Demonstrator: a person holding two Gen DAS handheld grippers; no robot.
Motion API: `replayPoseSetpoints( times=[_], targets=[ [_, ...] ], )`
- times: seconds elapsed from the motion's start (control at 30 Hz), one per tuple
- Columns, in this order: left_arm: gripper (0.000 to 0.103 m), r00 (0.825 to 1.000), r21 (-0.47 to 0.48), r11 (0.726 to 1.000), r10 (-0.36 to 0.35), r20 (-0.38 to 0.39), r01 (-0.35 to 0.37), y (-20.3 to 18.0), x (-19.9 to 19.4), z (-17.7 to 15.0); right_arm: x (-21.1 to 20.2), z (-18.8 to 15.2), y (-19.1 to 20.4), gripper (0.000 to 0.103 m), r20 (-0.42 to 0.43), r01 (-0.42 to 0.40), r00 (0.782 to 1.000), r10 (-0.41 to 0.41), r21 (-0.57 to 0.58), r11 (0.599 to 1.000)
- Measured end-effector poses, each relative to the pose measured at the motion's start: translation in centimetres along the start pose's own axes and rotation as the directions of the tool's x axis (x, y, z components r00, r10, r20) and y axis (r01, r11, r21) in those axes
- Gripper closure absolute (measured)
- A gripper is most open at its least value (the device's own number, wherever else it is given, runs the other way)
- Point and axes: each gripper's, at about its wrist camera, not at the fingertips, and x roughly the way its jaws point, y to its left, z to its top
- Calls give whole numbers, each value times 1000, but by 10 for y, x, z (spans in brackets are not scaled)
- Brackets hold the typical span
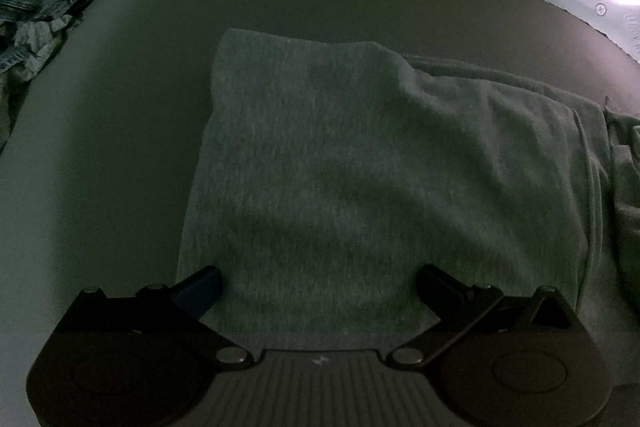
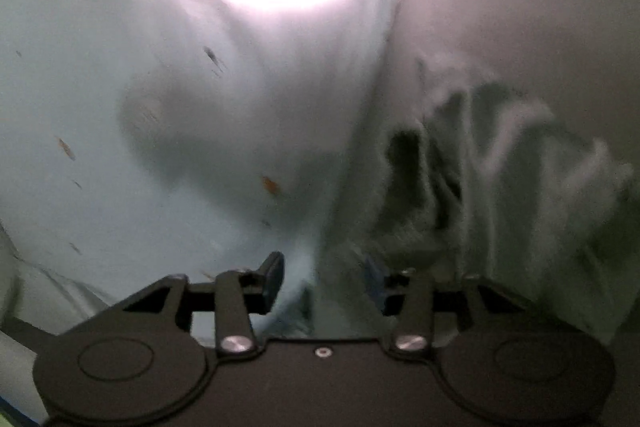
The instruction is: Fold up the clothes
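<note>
Left wrist: gray garment (image 1: pixel 320 163) flat on table (image 1: pixel 100 147), left claw (image 1: pixel 318 285) spread.

Home laundry spot; grey garment (image 1: pixel 340 155) on table (image 1: pixel 120 87); denim heap (image 1: pixel 36 11).

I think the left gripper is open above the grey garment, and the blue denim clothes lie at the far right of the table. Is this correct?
Not quite. The left gripper is indeed open above the grey garment, its jaws spread wide, but the blue denim clothes lie at the far left of the table, not the right. The left wrist view shows this.
</note>
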Motion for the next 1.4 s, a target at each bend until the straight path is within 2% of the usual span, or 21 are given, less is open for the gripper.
replayPoseSetpoints(
  times=[0.07,0.1,0.2,0.27,0.4,0.43,0.53,0.67,0.77,0.83,0.93,1.0,1.07,1.13,1.17,1.23,1.3,1.37,1.4],
  targets=[
    [0,1000,-2,1000,1,5,-1,-7,-3,-5,-3,2,-3,55,45,43,998,-44,21,999],
    [0,1000,-2,1000,1,5,-1,-8,-3,-7,0,1,-6,61,57,90,994,-92,28,996],
    [0,1000,-2,1000,1,2,-1,-6,-4,-11,13,8,-14,77,67,259,963,-261,36,965],
    [0,1000,-1,1000,1,-2,-1,-6,-4,-5,26,6,-17,80,58,336,940,-336,9,942],
    [0,1000,-1,1000,1,-5,-1,-4,-4,-7,46,5,-12,80,69,409,911,-405,-46,911],
    [0,1000,-2,1000,1,-6,-1,-4,-5,-7,52,10,-11,80,63,415,909,-413,-31,909],
    [0,1000,-2,1000,2,-11,-2,-26,7,34,70,12,-6,80,20,387,922,-387,-12,922],
    [0,1000,-4,1000,2,-10,-2,-28,8,37,105,1,10,80,-91,312,944,-318,-75,947],
    [0,1000,-3,1000,1,-11,-1,-26,15,37,123,-6,10,80,-156,208,966,-207,-13,978],
    [0,1000,-3,1000,0,-8,0,-22,20,36,124,-1,14,79,-142,164,977,-160,18,986],
    [0,1000,-4,1000,1,-6,-1,-22,21,37,106,-1,21,78,-90,226,969,-231,-63,972],
    [0,1000,-6,1000,1,-11,-2,-23,22,38,102,-5,21,78,-83,318,941,-329,-126,940],
    [0,1000,-7,1000,2,-13,-2,-23,22,38,106,-17,17,79,-116,384,905,-410,-193,903],
    [0,1000,-7,1000,2,-10,-2,-23,23,38,110,-32,16,78,-158,406,879,-449,-245,880],
    [0,1000,-7,1000,2,-7,-2,-23,23,37,111,-38,18,77,-167,401,876,-453,-271,875],
    [0,1000,-6,1000,2,-2,-2,-23,23,37,107,-41,27,73,-173,372,881,-440,-321,871],
    [0,1000,-7,1000,2,1,-2,-24,24,37,95,-34,37,67,-165,328,904,-394,-322,888],
    [0,1000,-8,1000,2,2,-2,-24,25,37,82,-22,46,63,-99,322,921,-376,-347,881],
    [0,1000,-8,1000,2,2,-2,-24,25,37,72,-18,51,60,-51,344,919,-391,-377,860]
  ],
)
